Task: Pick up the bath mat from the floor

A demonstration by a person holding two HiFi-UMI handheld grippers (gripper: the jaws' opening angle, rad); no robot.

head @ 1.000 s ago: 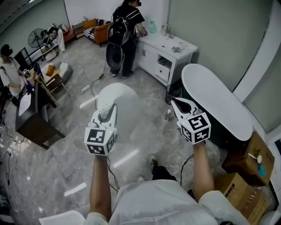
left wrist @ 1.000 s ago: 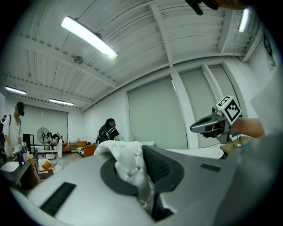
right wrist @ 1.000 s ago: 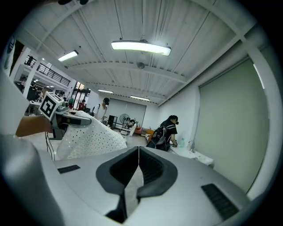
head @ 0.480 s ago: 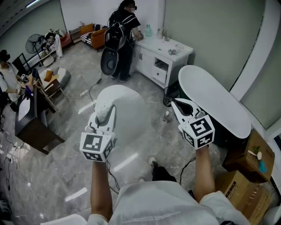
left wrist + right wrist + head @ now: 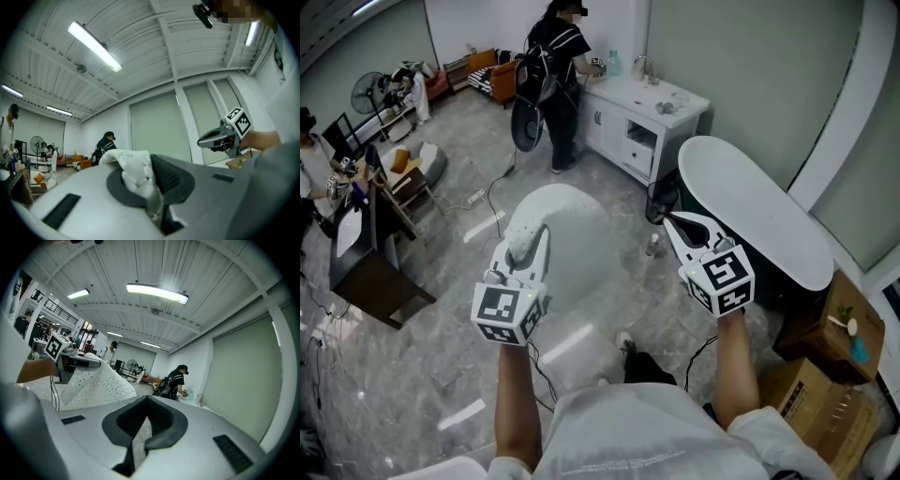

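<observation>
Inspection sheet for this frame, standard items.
Surface: glossy grey marble floor.
Job's things: white dotted bath mat, raised, hanging from both grippers.
Clutter: small bottle on the floor; brown cardboard boxes at right.
Grippers: left gripper jaws shut on bunched mat; right gripper jaws shut on a thin mat edge.
Cables: white power strip with lead; black cable by the feet.
Surroundings: white oval bathtub, white vanity cabinet, person in black.

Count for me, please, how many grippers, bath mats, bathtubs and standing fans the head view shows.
grippers: 2, the left gripper and the right gripper
bath mat: 1
bathtub: 1
standing fan: 1
total: 5
</observation>
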